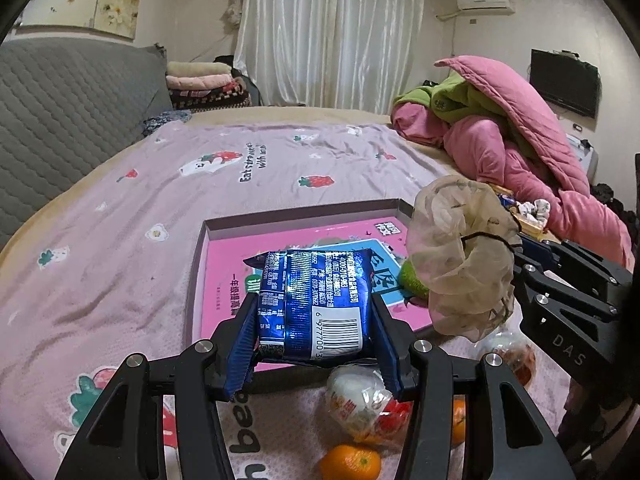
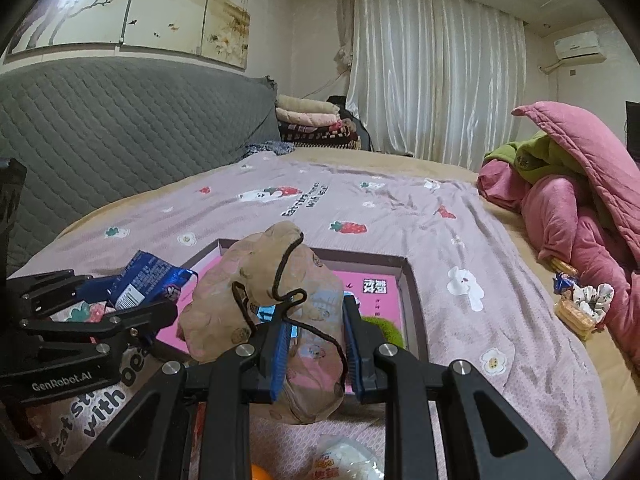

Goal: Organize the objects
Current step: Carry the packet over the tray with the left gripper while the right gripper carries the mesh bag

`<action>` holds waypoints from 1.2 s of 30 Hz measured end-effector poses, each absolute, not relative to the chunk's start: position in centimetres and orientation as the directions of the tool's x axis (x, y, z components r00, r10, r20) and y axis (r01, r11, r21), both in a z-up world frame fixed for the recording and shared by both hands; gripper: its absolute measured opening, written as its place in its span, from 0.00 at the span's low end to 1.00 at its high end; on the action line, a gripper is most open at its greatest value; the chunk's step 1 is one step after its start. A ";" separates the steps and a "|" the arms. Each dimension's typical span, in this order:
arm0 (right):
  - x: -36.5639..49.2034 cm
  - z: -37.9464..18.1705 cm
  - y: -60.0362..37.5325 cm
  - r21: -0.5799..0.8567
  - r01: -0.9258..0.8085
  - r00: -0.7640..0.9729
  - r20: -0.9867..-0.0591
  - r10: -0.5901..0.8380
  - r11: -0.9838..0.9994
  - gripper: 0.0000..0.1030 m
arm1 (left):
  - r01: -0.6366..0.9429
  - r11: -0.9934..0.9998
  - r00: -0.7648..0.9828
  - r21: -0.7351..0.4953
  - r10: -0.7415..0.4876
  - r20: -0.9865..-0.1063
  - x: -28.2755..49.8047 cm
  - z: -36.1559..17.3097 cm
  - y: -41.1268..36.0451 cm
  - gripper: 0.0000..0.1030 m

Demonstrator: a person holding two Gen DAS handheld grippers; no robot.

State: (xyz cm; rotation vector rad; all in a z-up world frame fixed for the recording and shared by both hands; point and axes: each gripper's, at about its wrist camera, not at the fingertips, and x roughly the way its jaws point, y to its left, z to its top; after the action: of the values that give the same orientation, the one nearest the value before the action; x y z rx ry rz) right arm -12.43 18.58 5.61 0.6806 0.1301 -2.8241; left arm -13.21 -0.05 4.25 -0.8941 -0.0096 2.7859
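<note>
The bed (image 1: 120, 240) fills the scene under a lilac strawberry-print sheet (image 1: 280, 168), bounded on the left by a grey quilted headboard (image 1: 60, 120) and on the far right by a heap of pink quilt (image 1: 520, 152) with a green blanket (image 1: 452, 100) tucked in it. The widest open stretch of sheet lies left of and beyond the tray, running to the far edge by the white curtain (image 1: 332, 32).

A shallow tray (image 1: 300, 218) with a low dark rim and a pink printed floor lies flat near the middle of the bed; much of its floor is bare, and a green fuzzy thing (image 1: 412, 280) lies by its right side.

The left hand-held gripper (image 1: 314, 344) is clamped on a blue snack packet (image 1: 316, 300), pads pressing both sides, held above the tray's near edge. The right hand-held gripper (image 2: 316, 344) is closed on a beige drawstring pouch (image 2: 260, 292), its black cord (image 2: 288, 276) looping loose over the top; the pouch hangs over the tray's near right part. The two grippers are close side by side, not touching.

On the sheet just nearer than the tray lie a white wrapped snack (image 1: 356, 404), another wrapped item (image 1: 512, 352) to the right, and a mandarin (image 1: 352, 462). Small packets and a scrunchie (image 2: 588, 296) lie at the quilt's foot, far right.
</note>
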 end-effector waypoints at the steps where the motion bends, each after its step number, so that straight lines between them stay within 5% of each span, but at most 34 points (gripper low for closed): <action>1: -12.4 5.7 18.7 -0.028 0.242 -0.867 -0.455 -0.203 -0.970 0.24 | -0.202 -0.977 -0.792 -0.074 0.208 -0.574 -13.3 4.3 0.1 0.53; 36: -13.9 8.5 19.9 0.026 0.166 -0.924 -0.346 -0.165 -0.986 0.24 | -0.123 -0.983 -0.842 -0.133 0.174 -0.510 -17.0 6.1 -0.7 0.53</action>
State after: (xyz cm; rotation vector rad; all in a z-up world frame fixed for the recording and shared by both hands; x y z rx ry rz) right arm -13.94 19.89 8.47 0.5258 0.0052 -2.9258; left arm -17.02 -0.69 6.12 -0.8083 -0.1430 2.8716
